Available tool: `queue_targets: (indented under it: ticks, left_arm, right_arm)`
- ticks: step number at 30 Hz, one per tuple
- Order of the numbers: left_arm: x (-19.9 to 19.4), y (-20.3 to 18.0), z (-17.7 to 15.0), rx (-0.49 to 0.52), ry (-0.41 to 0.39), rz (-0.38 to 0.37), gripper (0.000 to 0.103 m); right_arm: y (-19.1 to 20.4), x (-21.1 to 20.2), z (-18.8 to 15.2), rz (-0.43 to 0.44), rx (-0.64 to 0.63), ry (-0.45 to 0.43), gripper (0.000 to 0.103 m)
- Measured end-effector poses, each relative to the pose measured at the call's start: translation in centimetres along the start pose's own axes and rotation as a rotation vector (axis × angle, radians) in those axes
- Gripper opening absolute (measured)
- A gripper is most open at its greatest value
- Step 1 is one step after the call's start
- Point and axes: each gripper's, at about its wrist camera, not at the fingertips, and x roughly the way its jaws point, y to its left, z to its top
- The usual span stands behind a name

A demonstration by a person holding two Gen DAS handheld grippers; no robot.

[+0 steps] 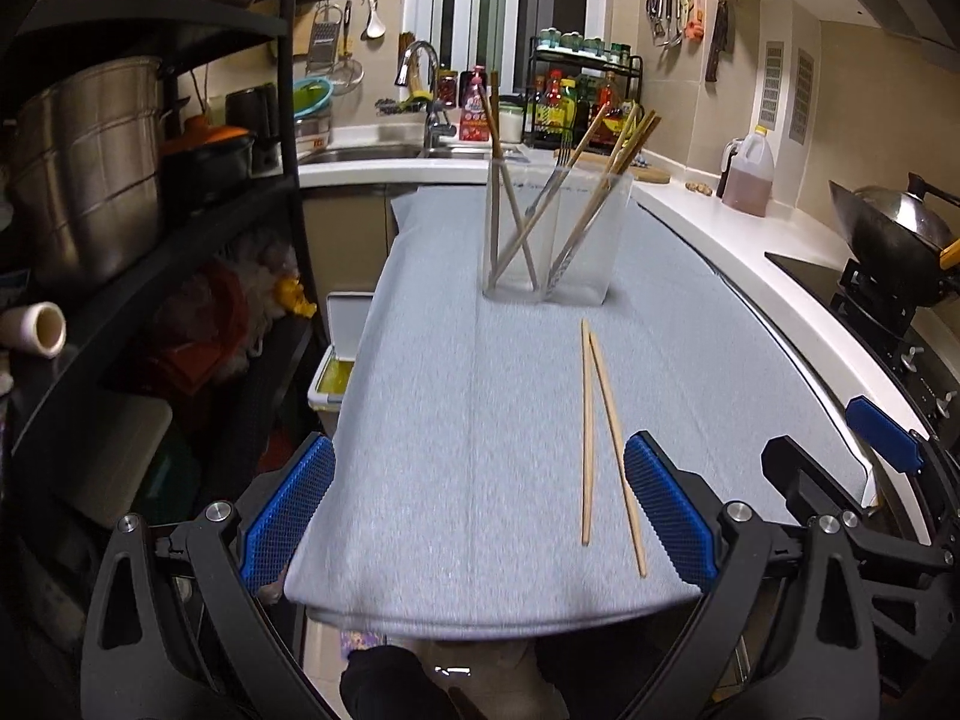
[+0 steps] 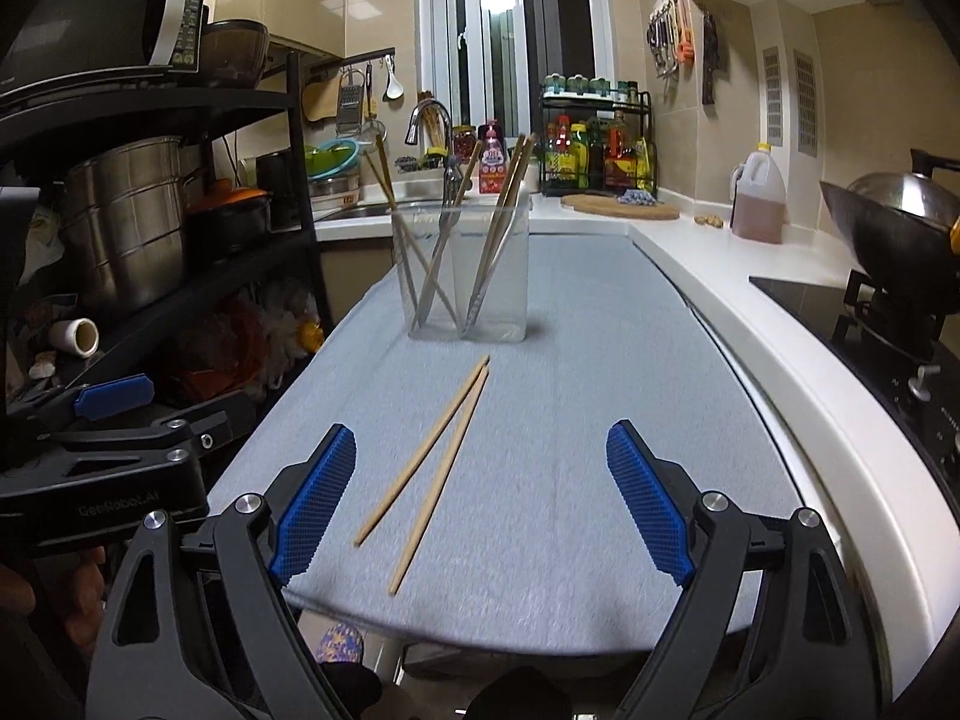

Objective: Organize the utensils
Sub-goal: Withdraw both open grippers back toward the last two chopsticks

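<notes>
Two wooden chopsticks (image 1: 600, 426) lie loose on the grey cloth-covered table (image 1: 456, 396), tips together at the far end; they also show in the right wrist view (image 2: 438, 462). A clear two-compartment holder (image 1: 555, 237) stands at the far end with several chopsticks and a fork in it; it also shows in the right wrist view (image 2: 465, 273). My left gripper (image 1: 480, 510) is open and empty at the near table edge, the chopsticks just inside its right finger. My right gripper (image 2: 480, 504) is open and empty, the chopsticks between its fingers, nearer the left one.
A black shelf rack with steel pots (image 1: 90, 168) stands left of the table. A white counter (image 2: 750, 312) with a stove and wok (image 2: 894, 228) runs along the right. The sink and bottle rack (image 2: 594, 150) are at the back. A bin (image 1: 339, 354) sits below left.
</notes>
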Motion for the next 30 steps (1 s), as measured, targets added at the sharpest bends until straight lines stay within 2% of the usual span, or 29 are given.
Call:
queue_targets:
  ticks: [11,22,30]
  left_arm:
    - [0.1,0.6,-2.6,-0.025,0.039,0.029,0.094]
    - [0.0,1.0,-2.6,-0.019,0.029,0.053,0.094]
    - [0.3,1.8,-2.7,-0.022,0.031,0.082,0.094]
  right_arm:
    - [0.0,0.1,-1.8,0.000,-0.016,0.045,0.085]
    - [0.0,1.3,-2.4,-0.010,-0.009,0.077,0.085]
    - [1.4,4.2,-4.5,0.021,-0.043,0.103,0.083]
